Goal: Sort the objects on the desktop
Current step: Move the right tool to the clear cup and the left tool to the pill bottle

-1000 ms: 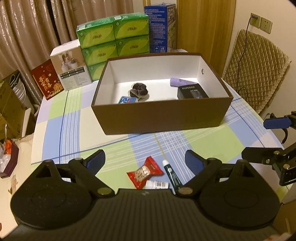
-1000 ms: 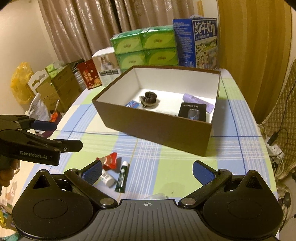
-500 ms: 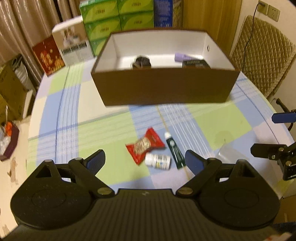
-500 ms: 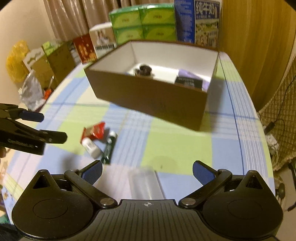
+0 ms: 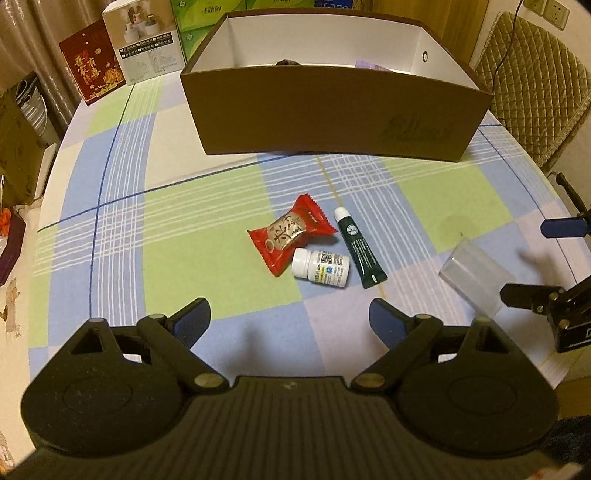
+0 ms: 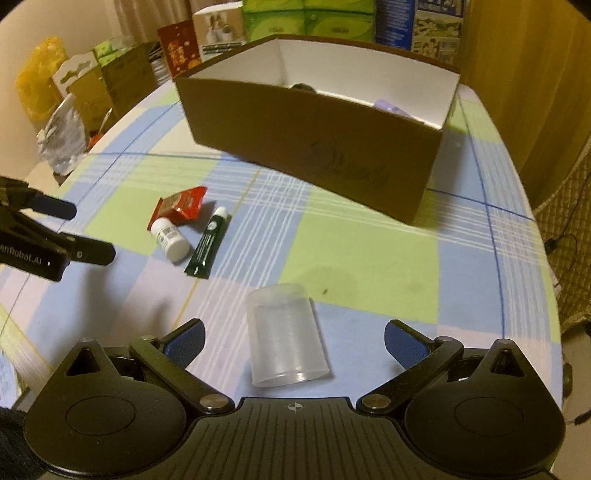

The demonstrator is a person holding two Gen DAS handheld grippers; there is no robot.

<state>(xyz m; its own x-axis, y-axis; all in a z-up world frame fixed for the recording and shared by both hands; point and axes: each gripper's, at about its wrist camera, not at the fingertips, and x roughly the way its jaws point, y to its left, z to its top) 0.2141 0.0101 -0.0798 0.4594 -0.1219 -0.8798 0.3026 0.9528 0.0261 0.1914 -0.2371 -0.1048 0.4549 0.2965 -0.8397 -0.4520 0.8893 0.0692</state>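
On the checked tablecloth lie a red snack packet (image 5: 291, 233) (image 6: 181, 205), a small white pill bottle (image 5: 320, 266) (image 6: 170, 239) and a dark green tube (image 5: 359, 246) (image 6: 208, 242), close together. A clear plastic cup (image 6: 285, 334) (image 5: 476, 275) lies on its side to their right. My left gripper (image 5: 290, 320) hovers open just short of the bottle, nothing between its fingers. My right gripper (image 6: 293, 341) is open, with the cup lying between its blue pads, which stand apart from it. A brown box (image 5: 332, 114) (image 6: 314, 147) stands behind, its contents mostly hidden by its wall.
Green tissue packs (image 6: 310, 18), a white carton (image 5: 142, 44), a red box (image 5: 92, 66) and a blue milk carton (image 6: 421, 22) stand behind the brown box. A quilted chair (image 5: 532, 81) is at the right of the table. Bags and cartons (image 6: 70, 96) crowd the floor at left.
Both grippers have sunk toward the table and tipped downward. The small items and the clear cup have come into fuller view, and the box's contents have dropped behind its front wall.
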